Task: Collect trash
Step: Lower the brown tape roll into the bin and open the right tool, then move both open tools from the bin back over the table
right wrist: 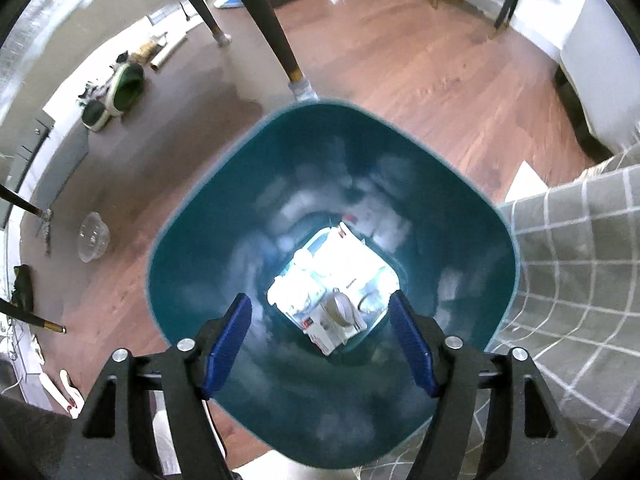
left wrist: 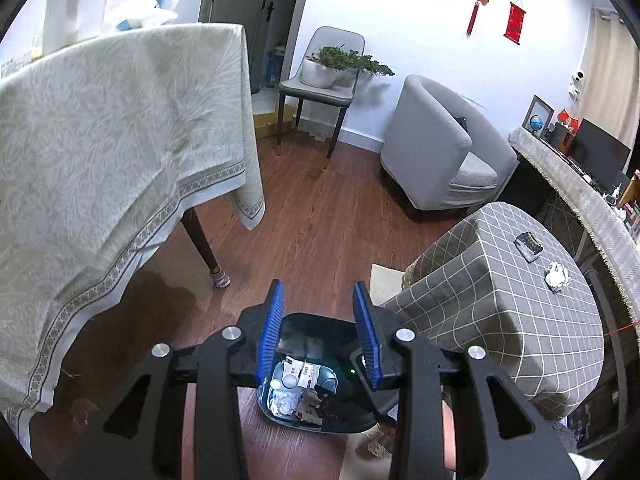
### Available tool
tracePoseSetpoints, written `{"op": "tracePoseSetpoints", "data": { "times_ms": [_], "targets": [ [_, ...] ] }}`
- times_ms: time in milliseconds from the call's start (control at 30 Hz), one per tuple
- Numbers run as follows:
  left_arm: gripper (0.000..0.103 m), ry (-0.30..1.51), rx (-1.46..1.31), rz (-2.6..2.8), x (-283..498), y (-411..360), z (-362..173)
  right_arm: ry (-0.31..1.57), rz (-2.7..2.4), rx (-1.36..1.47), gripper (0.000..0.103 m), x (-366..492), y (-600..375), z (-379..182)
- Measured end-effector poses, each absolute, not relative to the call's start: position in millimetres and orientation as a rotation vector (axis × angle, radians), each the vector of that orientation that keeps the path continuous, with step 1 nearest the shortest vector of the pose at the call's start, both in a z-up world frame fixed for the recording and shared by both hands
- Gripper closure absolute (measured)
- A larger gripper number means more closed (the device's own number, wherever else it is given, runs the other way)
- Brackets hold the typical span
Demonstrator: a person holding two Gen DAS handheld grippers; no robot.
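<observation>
1. I am holding my right gripper (right wrist: 320, 344) open and empty over the teal bin (right wrist: 192, 240).
2. Trash (right wrist: 332, 280) is lying at its bottom.
3. My left gripper (left wrist: 319, 334) is standing narrow, gripping nothing.
4. Crumpled foil (left wrist: 556, 277) is sitting on the checked table (left wrist: 480, 288).

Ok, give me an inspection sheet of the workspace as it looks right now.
Surface: wood floor.
Job's things: teal bin holding paper trash; crumpled wad on checked table.
Clutter: clear bowl on the floor; small dark object on checked table.
Grippers: left gripper jaws apart, empty; right gripper open, empty, above the bin.
Cables: nothing seen.
Surroundings: draped table, grey armchair.
</observation>
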State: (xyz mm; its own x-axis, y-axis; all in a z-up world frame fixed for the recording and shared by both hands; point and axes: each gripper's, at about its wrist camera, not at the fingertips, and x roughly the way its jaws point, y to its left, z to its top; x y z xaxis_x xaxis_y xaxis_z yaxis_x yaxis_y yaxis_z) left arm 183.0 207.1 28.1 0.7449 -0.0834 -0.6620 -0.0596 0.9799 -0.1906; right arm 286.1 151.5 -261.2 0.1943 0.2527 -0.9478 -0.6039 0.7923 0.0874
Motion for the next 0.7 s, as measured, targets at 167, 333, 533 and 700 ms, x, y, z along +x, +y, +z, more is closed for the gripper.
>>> {"op": "tracePoseSetpoints", "data": {
  "times_ms": [167, 333, 533, 700],
  "targets": [
    [0.056, 0.710, -0.195, -0.008, 185, 201, 36, 1.157, 0.655, -0.293, 0.036, 286, 145, -223],
    [0.052, 0.696, -0.198, -0.015, 191, 193, 42, 1.071, 0.694, -0.256, 0.040, 287, 135, -181],
    [0.041, 0.655, -0.136, -0.022, 196, 171, 54, 0.976, 0.704, -0.227, 0.040, 288, 115, -137],
    [0.032, 0.612, -0.111, -0.037, 199, 154, 65, 0.885, 0.705, -0.200, 0.040, 287, 94, -97]
  ]
}}
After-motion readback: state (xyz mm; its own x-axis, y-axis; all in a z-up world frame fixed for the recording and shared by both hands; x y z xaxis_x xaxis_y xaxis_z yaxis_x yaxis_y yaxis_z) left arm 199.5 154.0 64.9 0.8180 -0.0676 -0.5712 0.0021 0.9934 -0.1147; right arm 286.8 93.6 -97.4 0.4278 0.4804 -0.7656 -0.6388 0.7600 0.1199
